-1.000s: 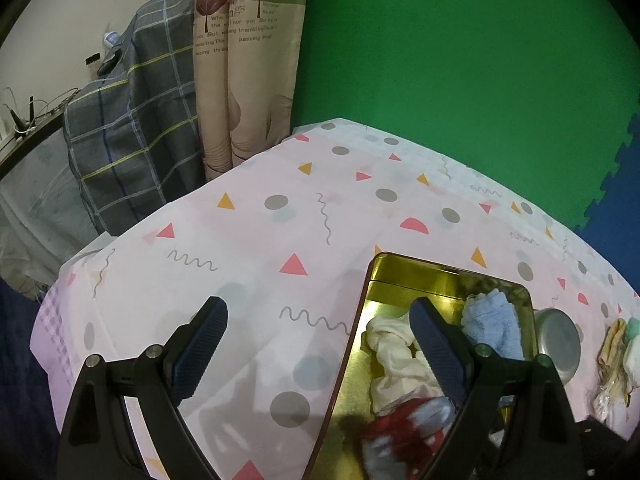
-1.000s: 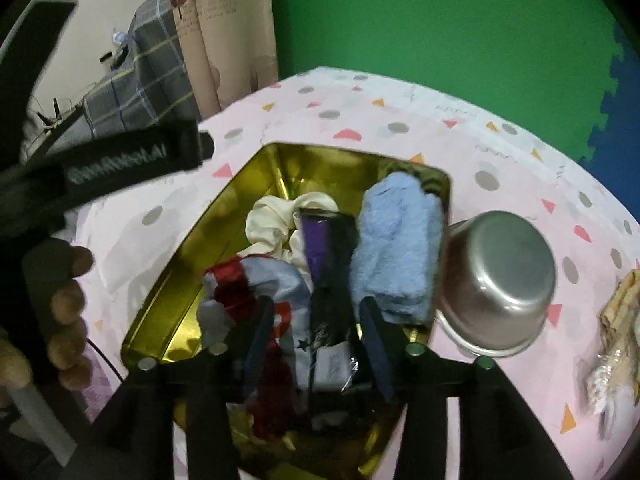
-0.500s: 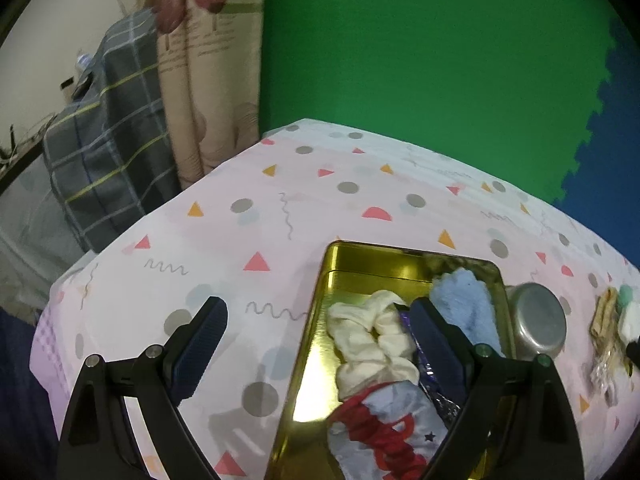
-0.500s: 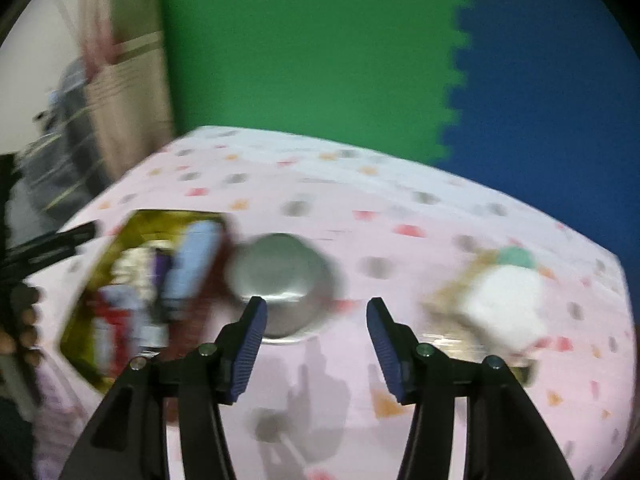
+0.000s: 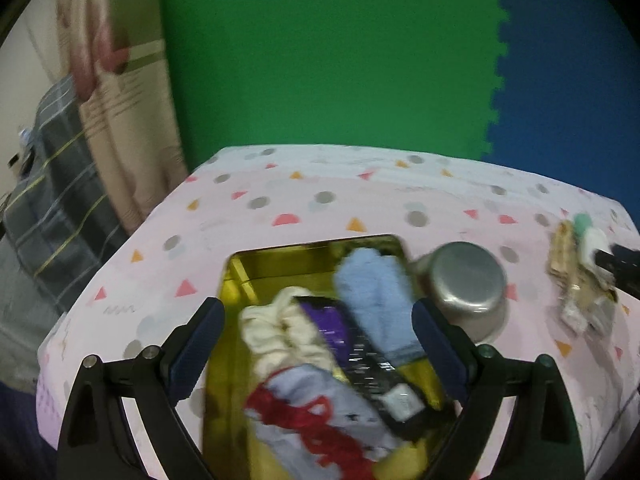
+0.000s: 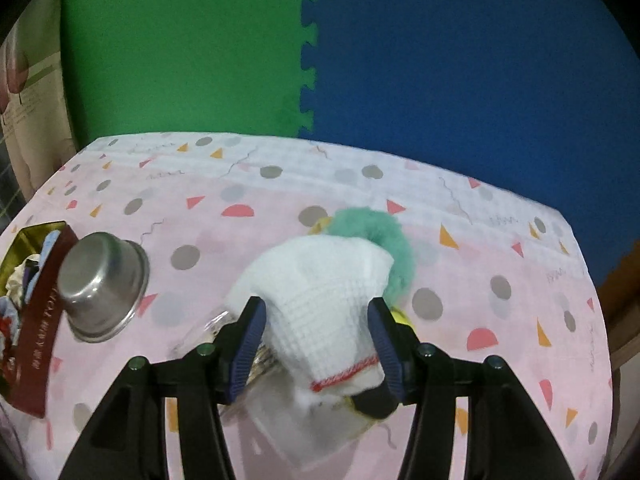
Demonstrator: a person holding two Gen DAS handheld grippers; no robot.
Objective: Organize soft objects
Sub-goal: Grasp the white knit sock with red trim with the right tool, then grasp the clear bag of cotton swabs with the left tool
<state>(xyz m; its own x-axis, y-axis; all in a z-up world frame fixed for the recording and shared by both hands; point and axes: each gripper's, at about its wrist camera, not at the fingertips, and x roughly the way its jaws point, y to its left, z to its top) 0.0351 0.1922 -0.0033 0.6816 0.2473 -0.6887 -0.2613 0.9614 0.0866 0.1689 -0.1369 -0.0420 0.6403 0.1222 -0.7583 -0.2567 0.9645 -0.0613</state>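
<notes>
Straddling a white knitted sock (image 6: pixel 320 300), the right hand-held gripper (image 6: pixel 316 344) has its jaws spread wide, one pad on either side of the fabric, nothing clamped; whether the pads touch the sock cannot be told. The sock lies on top of a small pile on the tabletop (image 6: pixel 460 208): a green fluffy scrunchie (image 6: pixel 384 236) touches its far edge, and clear crinkled packaging (image 6: pixel 224 328) shows underneath at the left.

Left hand-held gripper (image 5: pixel 318 336) is also spread wide and empty, hovering above the gold tin (image 5: pixel 236 280). In the tin: a light blue fluffy sock (image 5: pixel 372 296), a cream scrunchie (image 5: pixel 276 328), a purple-and-black packet (image 5: pixel 356 356), and a red-and-pale-blue cloth item (image 5: pixel 312 412) nearest the camera. An upturned steel bowl (image 5: pixel 464 280) sits just beside the tin's right wall.

Progress, as judged: roughly halfway or more. Four soft items are already in the tin; the white sock, green scrunchie and whatever is in the packaging remain outside. Next step is probably closing on the white sock and carrying it to the tin.
</notes>
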